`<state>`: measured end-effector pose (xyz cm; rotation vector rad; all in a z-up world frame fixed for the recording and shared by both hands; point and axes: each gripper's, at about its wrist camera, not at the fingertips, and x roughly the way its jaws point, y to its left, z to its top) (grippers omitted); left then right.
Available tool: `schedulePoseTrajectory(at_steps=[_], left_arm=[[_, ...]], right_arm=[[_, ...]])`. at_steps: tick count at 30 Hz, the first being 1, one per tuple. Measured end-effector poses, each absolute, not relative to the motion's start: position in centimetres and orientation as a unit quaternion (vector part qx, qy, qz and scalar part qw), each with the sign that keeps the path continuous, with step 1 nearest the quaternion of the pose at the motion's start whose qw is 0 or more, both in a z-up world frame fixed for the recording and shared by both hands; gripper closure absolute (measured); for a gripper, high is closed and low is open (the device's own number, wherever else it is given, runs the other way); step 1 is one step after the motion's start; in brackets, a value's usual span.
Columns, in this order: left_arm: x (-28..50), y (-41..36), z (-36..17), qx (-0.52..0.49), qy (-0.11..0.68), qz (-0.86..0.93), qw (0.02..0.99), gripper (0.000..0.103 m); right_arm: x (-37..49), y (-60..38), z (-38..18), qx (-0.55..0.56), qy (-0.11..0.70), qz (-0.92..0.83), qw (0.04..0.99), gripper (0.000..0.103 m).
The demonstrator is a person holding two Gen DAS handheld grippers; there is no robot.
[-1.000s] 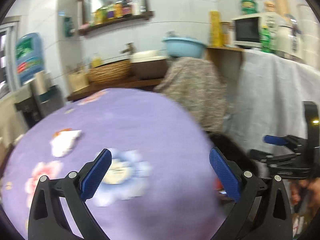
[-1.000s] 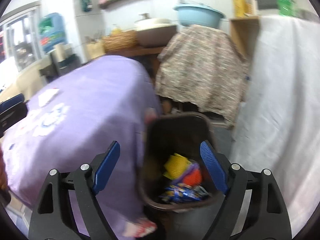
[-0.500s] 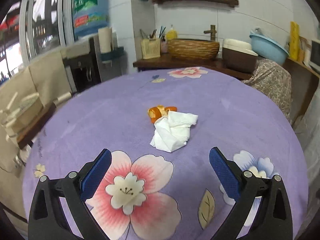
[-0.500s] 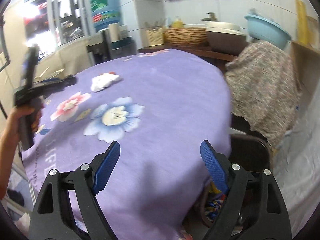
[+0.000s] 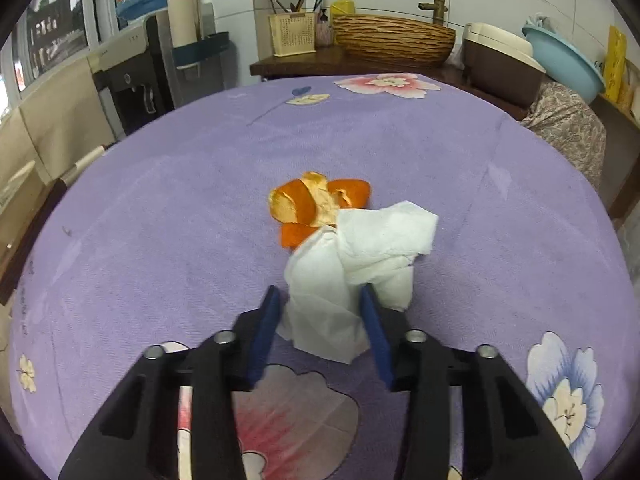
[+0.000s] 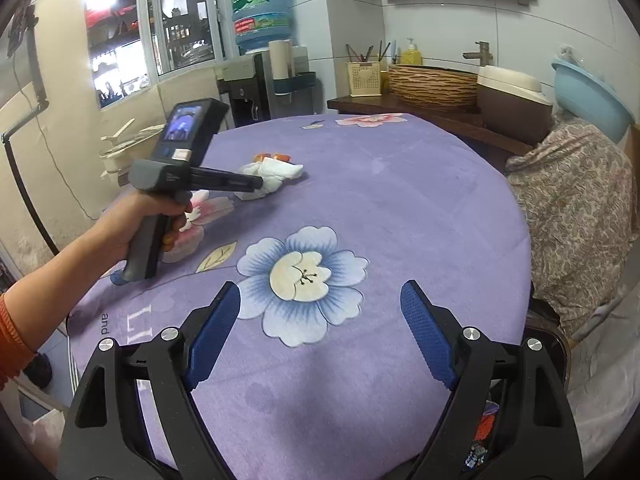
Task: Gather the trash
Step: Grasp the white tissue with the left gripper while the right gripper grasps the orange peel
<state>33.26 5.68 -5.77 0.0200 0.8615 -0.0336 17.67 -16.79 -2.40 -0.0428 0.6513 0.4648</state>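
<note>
A crumpled white tissue (image 5: 360, 248) lies on the purple flowered tablecloth (image 5: 160, 200), partly over a piece of orange peel (image 5: 308, 204). My left gripper (image 5: 322, 312) points down at the tissue and its jaws are closing, with the tissue's near end between the blue pads and touching both. In the right wrist view, a hand holds that gripper (image 6: 258, 184) at the tissue (image 6: 280, 170), with the peel (image 6: 276, 157) just behind. My right gripper (image 6: 320, 312) hovers open over a blue flower print, with nothing between its fingers.
A dark trash bin (image 6: 556, 340) with colourful wrappers inside stands below the table's right edge. Behind the table a wooden counter carries a wicker basket (image 5: 394, 36), a brown pot and a blue basin (image 6: 592, 92). A water dispenser (image 6: 260, 80) stands at the back left.
My left gripper swung from the bin side to the tissue, dropped close and narrowed its jaws around it. My right gripper lifted from over the bin to above the table, still open.
</note>
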Motion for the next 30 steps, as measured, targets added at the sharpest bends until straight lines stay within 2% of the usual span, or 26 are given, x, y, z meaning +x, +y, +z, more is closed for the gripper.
schedulePoseTrajectory(at_steps=[4, 6, 13, 18, 26, 30], left_arm=[[32.3, 5.5, -5.2, 0.006, 0.404, -0.03, 0.914, 0.09], [31.9, 5.4, -4.7, 0.007, 0.398, -0.038, 0.917, 0.092], [28.2, 6.9, -2.1, -0.016, 0.358, -0.052, 0.932, 0.093], [24.2, 8.6, -0.8, -0.02, 0.329, -0.035, 0.943, 0.093], [20.7, 10.6, -1.1, 0.008, 0.315, 0.002, 0.949, 0.093], [19.7, 12.5, -1.2, -0.001, 0.313, 0.013, 0.95, 0.093]], right_arm=[[18.6, -15.7, -2.4, -0.024, 0.32, 0.231, 0.918, 0.021], [19.0, -15.4, -2.5, -0.017, 0.325, 0.237, 0.916, 0.021], [21.3, -14.4, -2.7, 0.009, 0.346, 0.252, 0.904, 0.021], [25.0, -11.3, -2.5, -0.026, 0.362, 0.258, 0.896, 0.021], [32.5, -2.7, -3.9, -0.075, 0.408, 0.285, 0.864, 0.021], [36.9, 0.3, -4.6, -0.038, 0.433, 0.282, 0.855, 0.021]])
